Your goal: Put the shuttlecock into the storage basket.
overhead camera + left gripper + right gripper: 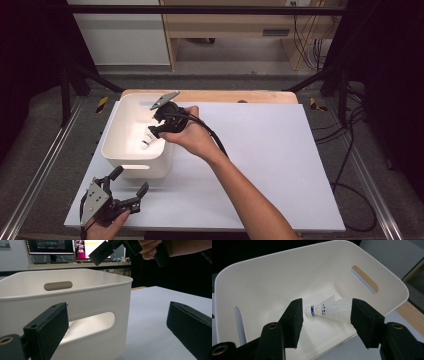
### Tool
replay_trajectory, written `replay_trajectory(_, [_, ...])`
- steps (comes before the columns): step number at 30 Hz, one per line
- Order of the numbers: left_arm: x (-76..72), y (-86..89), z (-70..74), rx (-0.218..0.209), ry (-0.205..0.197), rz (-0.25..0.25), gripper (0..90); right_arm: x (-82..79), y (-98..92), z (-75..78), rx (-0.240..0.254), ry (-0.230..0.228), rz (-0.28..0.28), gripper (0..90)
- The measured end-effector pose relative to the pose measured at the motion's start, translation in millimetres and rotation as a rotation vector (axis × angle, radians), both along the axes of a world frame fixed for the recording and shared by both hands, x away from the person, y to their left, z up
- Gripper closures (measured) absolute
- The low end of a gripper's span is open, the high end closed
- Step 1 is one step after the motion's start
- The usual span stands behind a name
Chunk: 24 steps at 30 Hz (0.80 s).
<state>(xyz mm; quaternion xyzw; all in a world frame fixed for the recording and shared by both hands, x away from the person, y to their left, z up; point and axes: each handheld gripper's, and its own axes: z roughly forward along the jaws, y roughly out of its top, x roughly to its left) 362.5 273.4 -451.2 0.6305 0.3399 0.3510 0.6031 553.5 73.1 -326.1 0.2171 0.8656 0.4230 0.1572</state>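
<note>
Resting at the near left corner of the pale grey sheet (260,165), left gripper (129,184), jaws spread wide and gripping nothing, blocky matte black pads (47,332) facing the bin's near wall. Sitting just beyond, a white plastic bin (120,150): smooth, rounded corners, slot handles cut through its walls. Hovering over its right rim, right gripper (152,131), jaws standing partly apart and clamping nothing, pointing down into the bin. Lying on its side on the bin's floor, apart from both pads, a shuttlecock (328,310): white feathered skirt, rounded white cork, blue band. Showing past the sheet's far edge, a pale wooden tabletop (210,96).
</note>
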Motion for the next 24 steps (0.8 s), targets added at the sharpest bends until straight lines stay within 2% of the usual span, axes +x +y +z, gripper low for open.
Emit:
replay_trajectory(11, [0.2, -0.1, 0.0, 0.002, -0.001, -0.001, 4.0, 0.7, -3.0, 2.9, 0.037, 0.005, -0.008, 42.0])
replay_trajectory(16, [0.3, 0.2, 0.0, 0.001, -0.001, 0.001, 4.0, 1.1, -3.7, 4.1, 0.051, 0.011, -0.012, 39.1])
replay_trajectory(17, [0.3, 0.2, 0.0, 0.001, -0.001, 0.001, 4.0, 0.7, -3.7, 4.2, 0.053, 0.008, -0.021, 35.4])
replay_trajectory(24, [0.5, 0.2, 0.0, 0.002, -0.001, 0.001, 4.0, 0.2, -4.8, 5.4, 0.058, 0.004, -0.032, 33.9])
